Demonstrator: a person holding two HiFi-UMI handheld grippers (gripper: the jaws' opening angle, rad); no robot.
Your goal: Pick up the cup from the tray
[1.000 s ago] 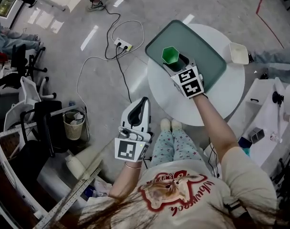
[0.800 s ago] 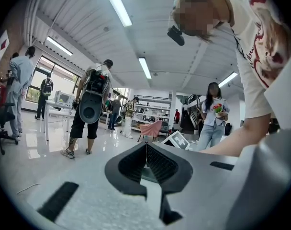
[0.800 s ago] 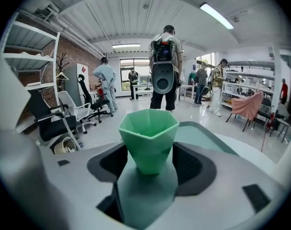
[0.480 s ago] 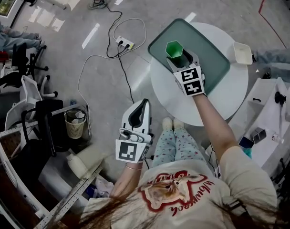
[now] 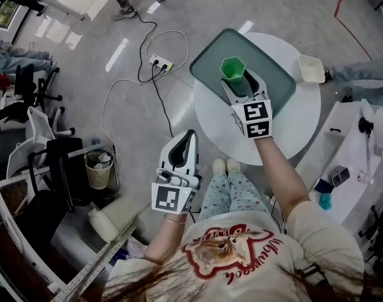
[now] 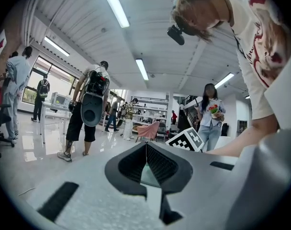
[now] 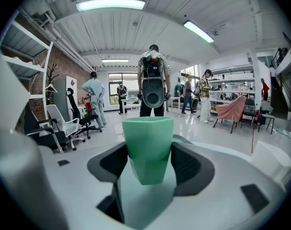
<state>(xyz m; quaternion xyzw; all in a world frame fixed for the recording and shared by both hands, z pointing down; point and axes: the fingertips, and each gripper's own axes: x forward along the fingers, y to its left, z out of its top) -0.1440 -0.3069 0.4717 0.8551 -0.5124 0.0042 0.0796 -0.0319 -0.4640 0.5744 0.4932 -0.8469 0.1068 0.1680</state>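
A green hexagonal cup [image 5: 232, 68] stands upright between the pads of my right gripper [image 5: 237, 80], which is shut on it over the dark green tray [image 5: 207, 60]. In the right gripper view the cup [image 7: 148, 145] fills the gap between the two black pads of the right gripper [image 7: 148, 164], and its base looks slightly clear of the tray [image 7: 184, 141]. My left gripper [image 5: 190, 134] hangs over the floor, away from the table, jaws shut with nothing in them. In its own view the left gripper [image 6: 146, 153] points out into the room.
The tray lies on a round white table [image 5: 292, 131], with a small white container [image 5: 310, 68] at the table's far right edge. A power strip and cables [image 5: 159, 60] lie on the floor to the left. People stand around the room.
My right gripper has slid left onto the cup, which was beside its jaws and is now between them. The left gripper has stayed where it was.
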